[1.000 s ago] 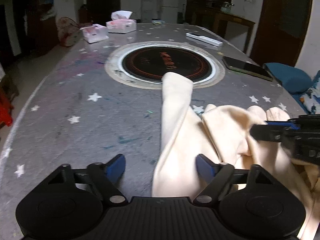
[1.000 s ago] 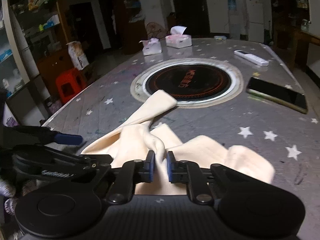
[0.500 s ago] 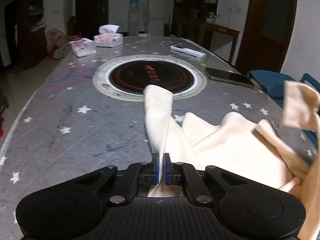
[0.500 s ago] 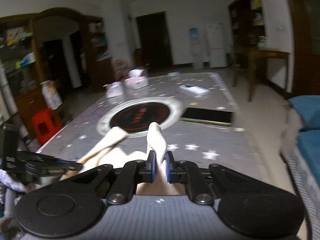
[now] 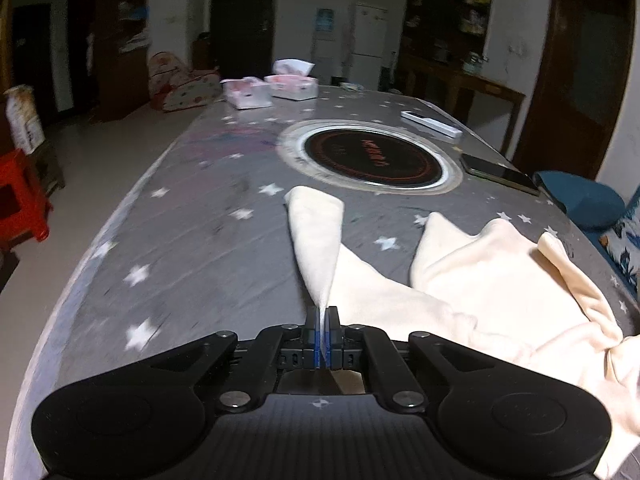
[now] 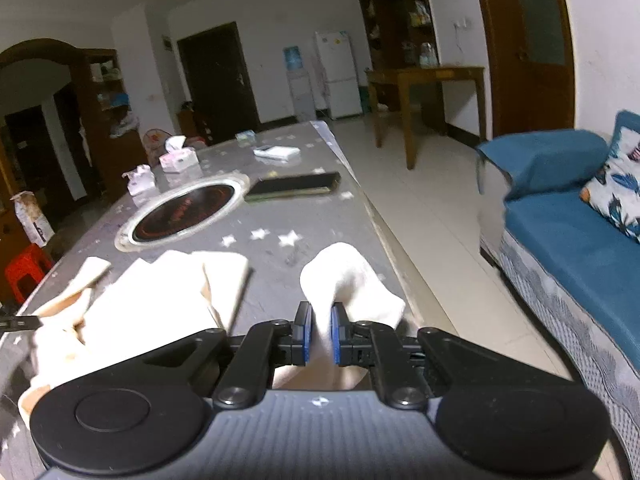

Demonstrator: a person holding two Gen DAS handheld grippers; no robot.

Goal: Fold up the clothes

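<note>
Both grippers clamped on soft cream garment [image 5: 472, 280], crumpled on grey star-print table [image 5: 192, 248] near side of round black glossy induction hob [image 5: 372, 156]. Left gripper [image 5: 322, 334] pinches thin tapered sleeve edge; right gripper [image 6: 319, 334] nips thicker rounded fold, pads slightly apart.

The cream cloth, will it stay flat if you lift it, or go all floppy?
Probably floppy: the cream cloth sags and creases between the left tool and right tool. It looks light, and bunches easily.
</note>
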